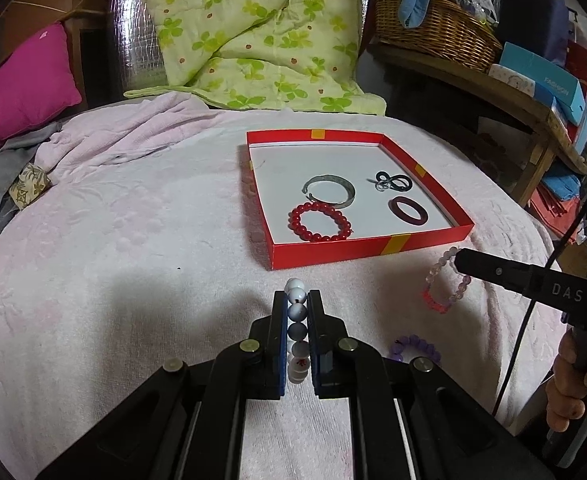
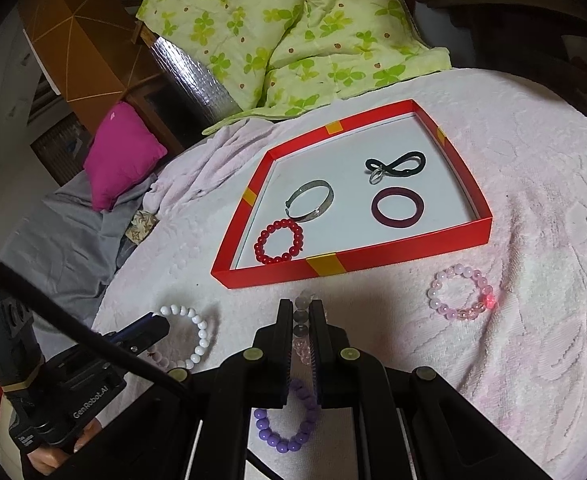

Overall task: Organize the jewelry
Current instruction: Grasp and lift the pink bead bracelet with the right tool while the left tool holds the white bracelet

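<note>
My left gripper (image 1: 296,295) is shut on a white bead bracelet (image 1: 296,316), whose beads line up between the pads. In the right wrist view the same bracelet (image 2: 199,334) hangs from that gripper (image 2: 161,325) above the pale blanket. My right gripper (image 2: 302,305) is shut on a grey and pink bead bracelet (image 2: 300,322). Just ahead lies a shallow red box (image 1: 333,254) (image 2: 393,258) holding a silver bangle (image 1: 329,193), a red bead bracelet (image 1: 319,222), a dark red ring (image 1: 407,210) and a black cord (image 1: 393,182).
A pink bead bracelet (image 2: 461,294) lies on the blanket to the right of the box front. A purple bead bracelet (image 2: 285,428) lies under my right gripper. A green quilt (image 1: 253,32) and a magenta cushion (image 1: 25,88) sit behind; a wicker basket (image 1: 433,28) stands on a shelf.
</note>
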